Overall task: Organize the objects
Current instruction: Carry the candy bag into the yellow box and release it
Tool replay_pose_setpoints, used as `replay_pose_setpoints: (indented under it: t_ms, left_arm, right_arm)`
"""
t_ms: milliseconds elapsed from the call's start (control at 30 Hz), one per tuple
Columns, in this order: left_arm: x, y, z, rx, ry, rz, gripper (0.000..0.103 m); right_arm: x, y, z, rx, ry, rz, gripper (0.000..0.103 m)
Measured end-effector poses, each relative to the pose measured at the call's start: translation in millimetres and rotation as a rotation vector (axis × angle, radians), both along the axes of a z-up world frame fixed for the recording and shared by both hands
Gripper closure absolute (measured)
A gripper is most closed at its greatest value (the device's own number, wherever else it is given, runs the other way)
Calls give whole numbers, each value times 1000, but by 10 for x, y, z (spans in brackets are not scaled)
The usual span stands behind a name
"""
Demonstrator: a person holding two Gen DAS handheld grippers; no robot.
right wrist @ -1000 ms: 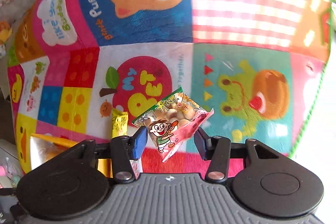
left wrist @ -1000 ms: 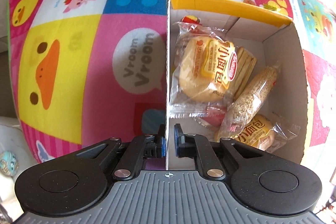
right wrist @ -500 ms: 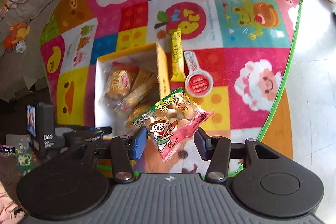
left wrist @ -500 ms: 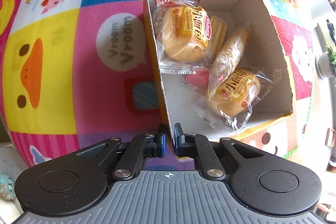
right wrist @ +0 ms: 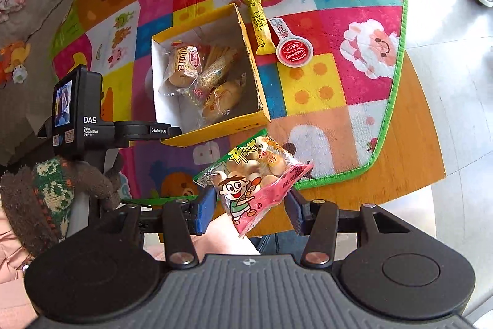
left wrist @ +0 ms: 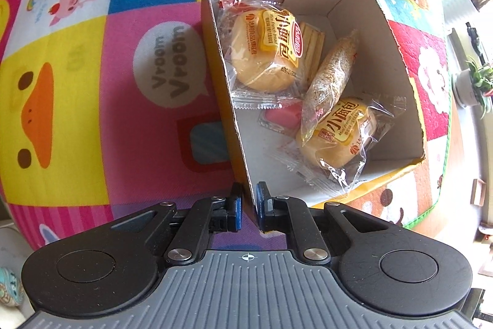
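A snack packet [right wrist: 254,174] printed with a cartoon boy, green at one end and pink at the other, is held between the blue pads of the right gripper [right wrist: 249,208]. The jaws stand fairly wide, pressed against the packet's two sides, and the packet is carried in the air above the near edge of the play mat [right wrist: 323,88], just on the near side of the box.

The yellow cardboard box [left wrist: 228,100], white inside and open at the top, sits on the mat. Its near left wall is pinched by the left gripper [left wrist: 247,205], whose jaws are drawn in to a narrow gap with the thin card between them. In the right wrist view the left gripper's body, marked DAS, is seen at the box's near corner.

Inside the box two wrapped small breads are seen: one bread [left wrist: 265,51] toward the far left corner, the other bread [left wrist: 339,131] toward the near right. A sesame-coloured stick packet [left wrist: 331,76] lies slantwise between them, over a pink wrapped sweet [left wrist: 283,116]. A pack of wafers [left wrist: 312,48] is partly hidden under the far bread.

Outside the box, just beside its right wall, a yellow snack bar [right wrist: 260,26] and a round red-lidded cup [right wrist: 292,47] lie on the mat, touching or nearly so.
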State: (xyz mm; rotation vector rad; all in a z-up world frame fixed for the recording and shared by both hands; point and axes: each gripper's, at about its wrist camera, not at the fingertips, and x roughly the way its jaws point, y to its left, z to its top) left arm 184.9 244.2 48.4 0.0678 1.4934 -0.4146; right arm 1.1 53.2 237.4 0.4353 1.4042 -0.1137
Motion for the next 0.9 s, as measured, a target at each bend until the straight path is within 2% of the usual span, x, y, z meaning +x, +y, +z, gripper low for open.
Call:
replay_pose_setpoints:
  t_ms: [167, 400, 533, 700, 900]
  left_arm:
    - [14, 79, -35, -32, 20, 49, 91]
    - [-39, 152, -64, -45, 13, 50, 90]
    - [-43, 189, -70, -41, 16, 57, 90]
    - [-16, 232, -86, -50, 27, 78, 90]
    - [-15, 320, -119, -82, 46, 152, 89]
  right_arm:
    - [-21, 71, -44, 0, 22, 9, 54]
    - [49, 339, -192, -30, 51, 90, 54]
    - [77, 381, -97, -23, 6, 83, 54]
    - [107, 332, -35, -19, 26, 85, 54]
    - [195, 384, 27, 1, 41, 136, 54]
